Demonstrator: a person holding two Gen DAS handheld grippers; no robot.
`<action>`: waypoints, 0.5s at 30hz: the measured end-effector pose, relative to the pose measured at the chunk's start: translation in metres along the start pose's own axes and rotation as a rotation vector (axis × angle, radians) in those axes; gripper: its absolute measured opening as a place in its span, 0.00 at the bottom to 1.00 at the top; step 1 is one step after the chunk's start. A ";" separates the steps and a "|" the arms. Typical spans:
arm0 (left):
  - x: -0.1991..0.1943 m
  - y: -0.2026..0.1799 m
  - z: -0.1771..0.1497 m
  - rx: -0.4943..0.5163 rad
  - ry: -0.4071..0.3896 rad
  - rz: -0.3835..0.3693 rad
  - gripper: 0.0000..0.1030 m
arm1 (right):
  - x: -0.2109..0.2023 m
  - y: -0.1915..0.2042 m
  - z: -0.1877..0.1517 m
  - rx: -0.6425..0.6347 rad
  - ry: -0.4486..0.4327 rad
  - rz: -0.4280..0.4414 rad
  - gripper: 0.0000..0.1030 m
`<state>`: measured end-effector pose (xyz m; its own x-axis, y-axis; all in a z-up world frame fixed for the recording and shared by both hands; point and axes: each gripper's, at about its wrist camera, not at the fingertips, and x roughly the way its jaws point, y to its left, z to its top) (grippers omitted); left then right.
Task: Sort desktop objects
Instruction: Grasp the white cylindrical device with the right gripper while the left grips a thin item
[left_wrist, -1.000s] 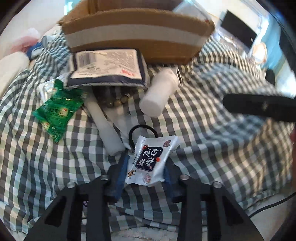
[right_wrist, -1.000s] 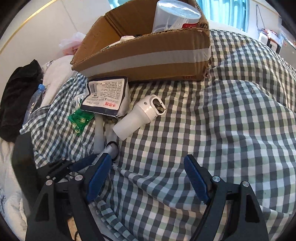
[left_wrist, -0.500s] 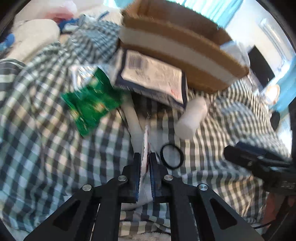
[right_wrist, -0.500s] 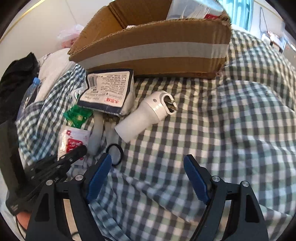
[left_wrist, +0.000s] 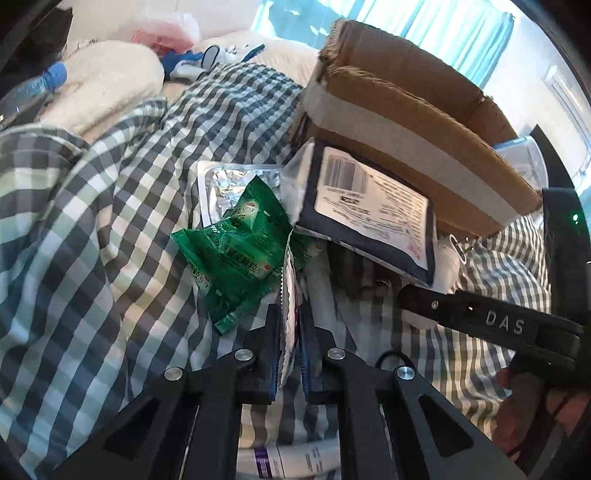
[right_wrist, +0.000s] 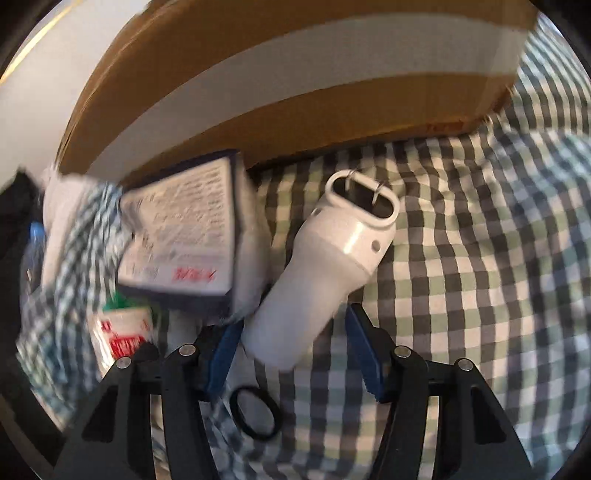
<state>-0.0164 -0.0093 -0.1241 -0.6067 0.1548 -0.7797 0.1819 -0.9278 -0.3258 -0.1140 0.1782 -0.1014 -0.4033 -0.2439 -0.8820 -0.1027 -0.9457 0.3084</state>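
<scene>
My left gripper (left_wrist: 290, 314) is shut on a small white snack packet (left_wrist: 289, 295), held edge-on above the checked cloth; the packet also shows in the right wrist view (right_wrist: 123, 330). My right gripper (right_wrist: 293, 343) is open, its blue pads either side of the lower end of a white bottle (right_wrist: 325, 273) lying on the cloth. A green sachet (left_wrist: 236, 251), a foil blister pack (left_wrist: 225, 184) and a navy-edged white pouch (left_wrist: 369, 206) lie in front of the cardboard box (left_wrist: 406, 122). A black hair tie (right_wrist: 255, 411) lies between the right fingers.
The cardboard box (right_wrist: 295, 85) stands close behind the bottle. The right gripper's black body (left_wrist: 480, 317) crosses the right of the left wrist view. A white tube (left_wrist: 291, 461) lies under the left gripper. A water bottle (left_wrist: 29, 92) and pillows lie at far left.
The left gripper closed on the snack packet and lifted it, turning left. The right gripper moved forward until its open fingers straddle the white bottle.
</scene>
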 end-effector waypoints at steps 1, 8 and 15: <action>0.002 0.003 0.001 -0.015 0.003 -0.002 0.09 | 0.001 -0.004 0.002 0.023 -0.004 0.013 0.56; 0.007 0.005 0.002 -0.030 0.001 -0.012 0.09 | -0.005 -0.001 -0.011 -0.092 -0.018 -0.052 0.33; -0.007 0.000 0.001 -0.020 -0.046 -0.022 0.09 | -0.033 -0.008 -0.035 -0.115 0.009 -0.065 0.31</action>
<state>-0.0129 -0.0107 -0.1179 -0.6459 0.1593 -0.7466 0.1830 -0.9172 -0.3539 -0.0682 0.1862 -0.0874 -0.3912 -0.1822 -0.9021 -0.0233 -0.9779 0.2076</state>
